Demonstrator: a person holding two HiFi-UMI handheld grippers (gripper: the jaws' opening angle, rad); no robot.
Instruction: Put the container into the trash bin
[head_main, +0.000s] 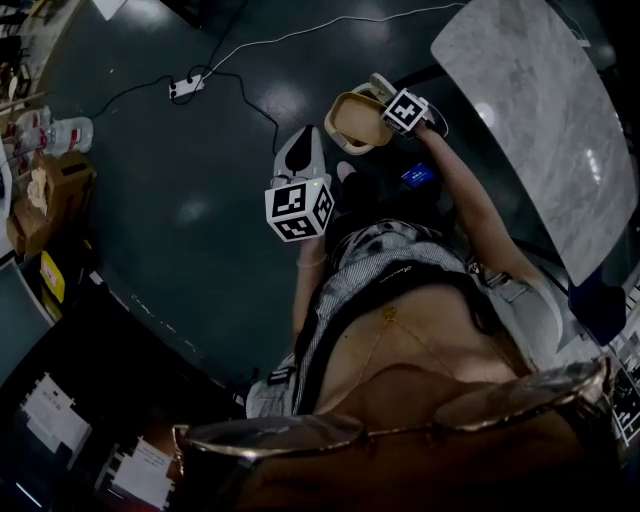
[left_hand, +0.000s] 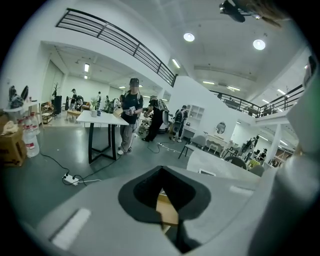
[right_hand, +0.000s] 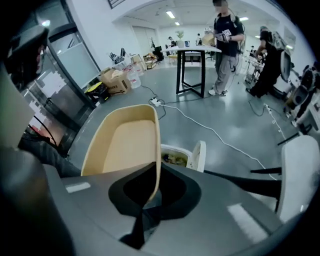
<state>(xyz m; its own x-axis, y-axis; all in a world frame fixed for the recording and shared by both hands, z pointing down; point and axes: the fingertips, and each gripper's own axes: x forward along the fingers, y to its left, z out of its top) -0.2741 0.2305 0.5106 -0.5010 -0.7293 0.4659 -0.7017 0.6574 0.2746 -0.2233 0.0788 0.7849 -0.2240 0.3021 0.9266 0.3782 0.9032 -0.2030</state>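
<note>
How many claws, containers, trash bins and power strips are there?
Claws: 2 (left claw, right claw)
Tan container: 1
White trash bin: 1
Power strip: 1
Total: 5

The floor (head_main: 180, 190) is dark, smooth and glossy, and the ceiling lights reflect in it. The container (right_hand: 125, 140) looks like matt beige plastic or pulp. The left tool (left_hand: 162, 200) and right tool (right_hand: 150, 195) have matt grey plastic shells with black pads. The worktop (head_main: 530, 110) has a polished marble pattern. The trash bin (right_hand: 175, 147) is white plastic. The boxes (right_hand: 116, 82) are brown cardboard.
</note>
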